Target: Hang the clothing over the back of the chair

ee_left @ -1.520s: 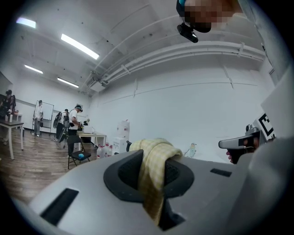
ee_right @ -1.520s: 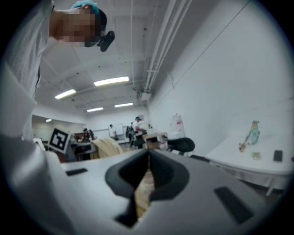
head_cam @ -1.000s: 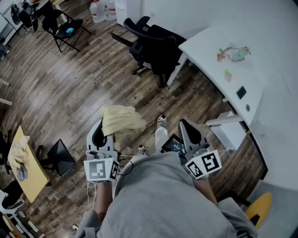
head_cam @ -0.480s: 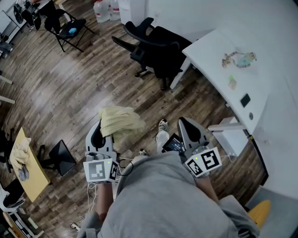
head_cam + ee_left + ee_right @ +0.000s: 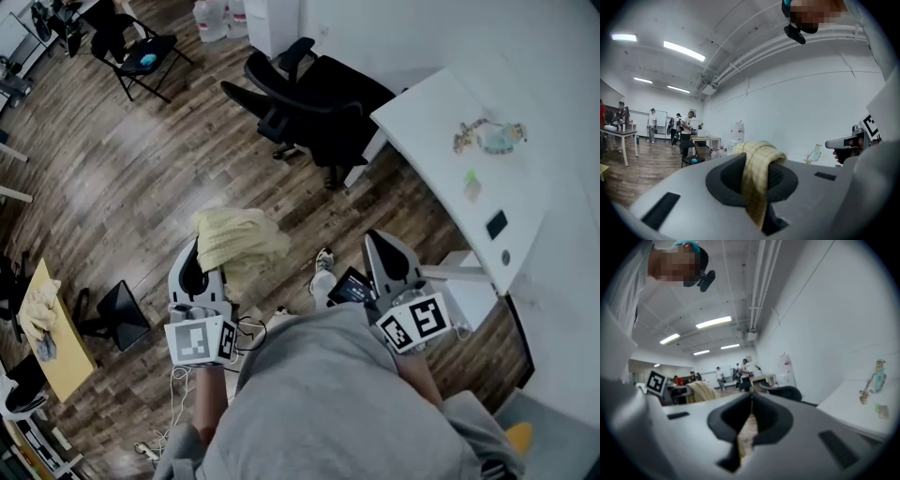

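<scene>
A pale yellow cloth [image 5: 239,239] hangs bunched from my left gripper [image 5: 201,251], which is shut on it. In the left gripper view the cloth [image 5: 758,185] drapes over and between the jaws of the left gripper [image 5: 755,161]. My right gripper [image 5: 377,242] is held level beside it; its jaws meet at the tips with nothing in them, as the right gripper view shows for the right gripper [image 5: 751,399]. A black office chair [image 5: 319,98] stands ahead on the wood floor, apart from both grippers. It appears again as the black office chair [image 5: 783,392], just beyond the right jaws.
A white curved desk [image 5: 450,178] with small items runs along the right. A black folding chair [image 5: 141,52] and water jugs [image 5: 211,17] are at the far left. A small black stand [image 5: 122,314] and a yellow table [image 5: 42,319] lie to my left. People [image 5: 686,126] stand far off.
Both grippers have moved forward across the floor toward the black office chair, which now sits closer in the head view. The cloth stays held in the left gripper.
</scene>
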